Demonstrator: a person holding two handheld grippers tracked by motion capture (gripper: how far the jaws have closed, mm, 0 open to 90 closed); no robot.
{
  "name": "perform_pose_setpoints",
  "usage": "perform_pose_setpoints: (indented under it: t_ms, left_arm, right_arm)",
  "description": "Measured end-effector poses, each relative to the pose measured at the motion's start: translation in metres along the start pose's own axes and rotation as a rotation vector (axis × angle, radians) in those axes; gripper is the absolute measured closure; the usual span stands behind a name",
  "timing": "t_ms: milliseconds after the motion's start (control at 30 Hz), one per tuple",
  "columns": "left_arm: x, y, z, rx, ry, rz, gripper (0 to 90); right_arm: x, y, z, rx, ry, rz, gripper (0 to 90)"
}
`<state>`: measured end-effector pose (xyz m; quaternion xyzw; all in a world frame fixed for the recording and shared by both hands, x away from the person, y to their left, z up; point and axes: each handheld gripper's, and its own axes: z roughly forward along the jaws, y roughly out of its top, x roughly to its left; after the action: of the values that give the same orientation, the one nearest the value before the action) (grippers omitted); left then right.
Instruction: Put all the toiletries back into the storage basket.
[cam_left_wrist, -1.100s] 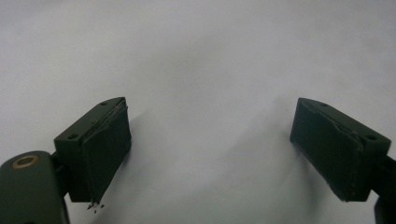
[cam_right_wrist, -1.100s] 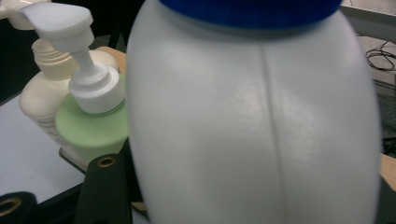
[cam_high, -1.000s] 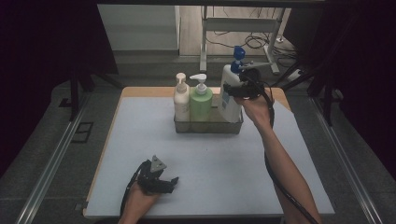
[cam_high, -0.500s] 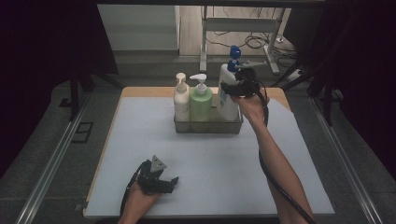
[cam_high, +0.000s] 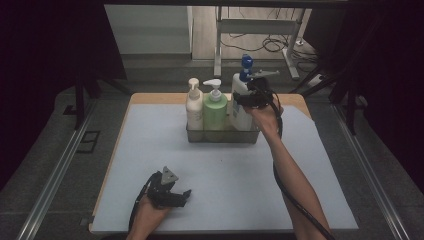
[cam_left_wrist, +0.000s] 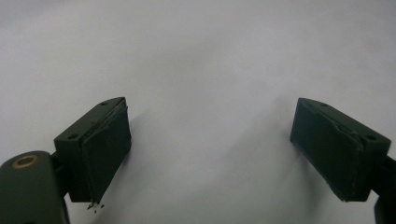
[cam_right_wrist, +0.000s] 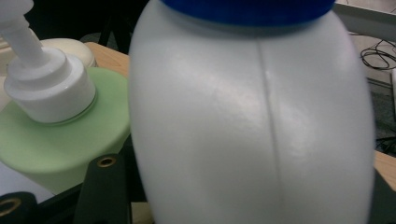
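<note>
The right claw (cam_high: 246, 100) grips the white bottle with the blue cap (cam_high: 240, 102), which stands at the right end of the wire basket (cam_high: 222, 136) at the far middle of the bench (cam_high: 150, 150); in the right gripper view the bottle's body (cam_right_wrist: 252, 121) bulges between the jaws, whose pads are hidden behind it, so the pinch looks firm though I cannot see the contact itself. The green pump bottle (cam_high: 215, 107) stands just beside it to the left, and the cream pump bottle (cam_high: 194, 106) beyond that; all three stand upright in the basket.

The step in hand, as I judge it, is seating the white bottle in the basket — or lifting it clear; the pictures do not settle which. Either way, keep the bottle vertical and move it straight up or down, so its shoulder does not knock the green bottle's pump head (cam_right_wrist: 46, 84); keep the grip low on the widest part of the body, where the smooth plastic is least likely to slip; let go only once the base rests flat.

The left claw (cam_high: 185, 196) rests on the near left of the bench with its jaws spread and nothing between them — it could steady the basket's rim if the basket shifts.
</note>
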<state>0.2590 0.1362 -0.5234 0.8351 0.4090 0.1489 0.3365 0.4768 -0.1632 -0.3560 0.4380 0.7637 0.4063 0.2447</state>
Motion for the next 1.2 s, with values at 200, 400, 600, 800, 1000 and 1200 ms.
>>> perform_pose_setpoints:
  t_ms: [200, 400, 600, 800, 1000, 1200]
  left_arm:
    - [0.000, 0.000, 0.000, 0.001, 0.000, 0.001, 12.1]
    - [0.000, 0.000, 0.000, 0.002, -0.001, 0.001, 12.1]
    - [0.000, 0.000, 0.000, 0.002, 0.000, 0.002, 12.1]
    - [0.000, 0.000, 0.000, 0.002, 0.000, -0.002, 12.1]
    - [0.000, 0.000, 0.000, 0.002, 0.000, 0.001, 12.1]
    - [0.000, 0.000, 0.000, 0.002, 0.000, 0.001, 12.1]
  right_arm:
    - [0.002, -0.004, 0.002, 0.007, 0.010, 0.003, 39.9]
    - [0.004, -0.010, 0.005, 0.021, 0.017, 0.002, 39.8]
    - [0.007, -0.016, 0.007, 0.034, 0.027, -0.003, 39.8]
    - [0.009, -0.023, 0.011, 0.052, 0.030, -0.004, 39.8]
    - [0.009, -0.030, 0.015, 0.067, 0.033, -0.007, 39.8]
    - [0.011, -0.034, 0.018, 0.086, 0.031, -0.012, 39.7]
